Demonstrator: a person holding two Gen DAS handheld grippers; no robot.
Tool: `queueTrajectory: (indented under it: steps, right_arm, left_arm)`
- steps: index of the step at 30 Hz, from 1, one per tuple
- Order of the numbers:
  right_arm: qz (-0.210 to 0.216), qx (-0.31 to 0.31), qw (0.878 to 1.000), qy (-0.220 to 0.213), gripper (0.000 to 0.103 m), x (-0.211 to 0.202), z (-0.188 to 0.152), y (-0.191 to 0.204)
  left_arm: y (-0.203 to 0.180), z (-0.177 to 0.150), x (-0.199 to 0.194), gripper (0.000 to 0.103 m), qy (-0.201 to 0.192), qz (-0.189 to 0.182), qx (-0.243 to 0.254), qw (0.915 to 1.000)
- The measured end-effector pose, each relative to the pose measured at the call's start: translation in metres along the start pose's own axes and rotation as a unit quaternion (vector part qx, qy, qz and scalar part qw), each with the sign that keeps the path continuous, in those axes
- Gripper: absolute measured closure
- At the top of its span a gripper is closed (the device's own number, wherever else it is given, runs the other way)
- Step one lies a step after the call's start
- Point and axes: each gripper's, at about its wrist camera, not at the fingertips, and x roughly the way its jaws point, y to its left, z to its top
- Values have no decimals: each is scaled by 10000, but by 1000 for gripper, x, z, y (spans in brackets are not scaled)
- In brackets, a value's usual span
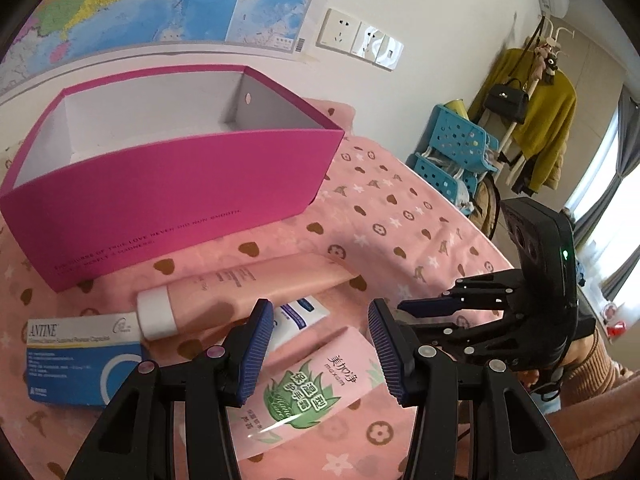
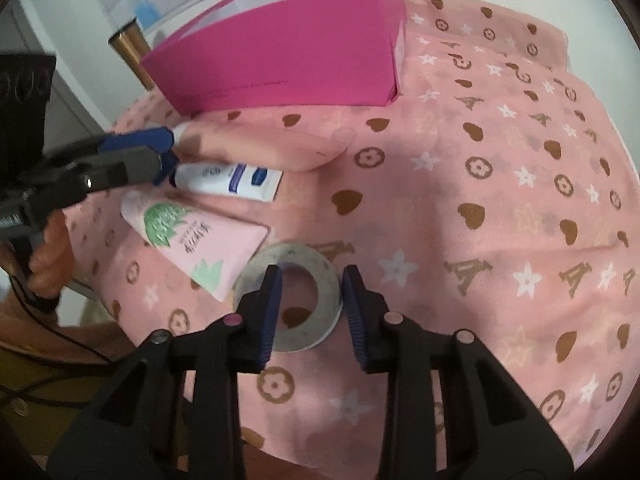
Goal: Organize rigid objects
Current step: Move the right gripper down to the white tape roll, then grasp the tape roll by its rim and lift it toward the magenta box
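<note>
An open magenta box [image 1: 180, 184] [image 2: 280, 52] stands at the back of the pink cloth. In front of it lie a large pink tube with a white cap [image 1: 248, 292] [image 2: 272, 140], a white tube with a blue label [image 1: 300, 312] [image 2: 228, 180], a pink aloe tube [image 1: 312, 384] [image 2: 192, 240] and a blue-and-white medicine box [image 1: 80, 356]. My left gripper [image 1: 320, 352] [image 2: 166, 154] hovers open over the aloe tube. A flat grey ring [image 2: 304, 256] lies under my right gripper [image 2: 312, 308] [image 1: 432, 318], whose jaws stand apart across it, with no visible grip.
The heart-patterned pink cloth [image 2: 500, 200] stretches bare to the right. A map [image 1: 160, 0] and wall sockets [image 1: 360, 38] hang behind the box. A blue rack [image 1: 456, 152] and a coat stand with a yellow sweater [image 1: 544, 120] stand beyond the edge. A hand [image 2: 48, 256] holds the left gripper.
</note>
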Motion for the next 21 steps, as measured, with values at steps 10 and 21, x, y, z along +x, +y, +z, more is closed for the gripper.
queueTrajectory:
  steps: [10,21]
  right_arm:
    - [-443,-336,9984,-59,87,-2,-2,7]
    - [-334,-135,9977,-574,87,-35,12,3]
  left_arm:
    - [-13,-3,9,53,139,-148,114,9997]
    - [-33,-3,19,53,307,-498,286,9979]
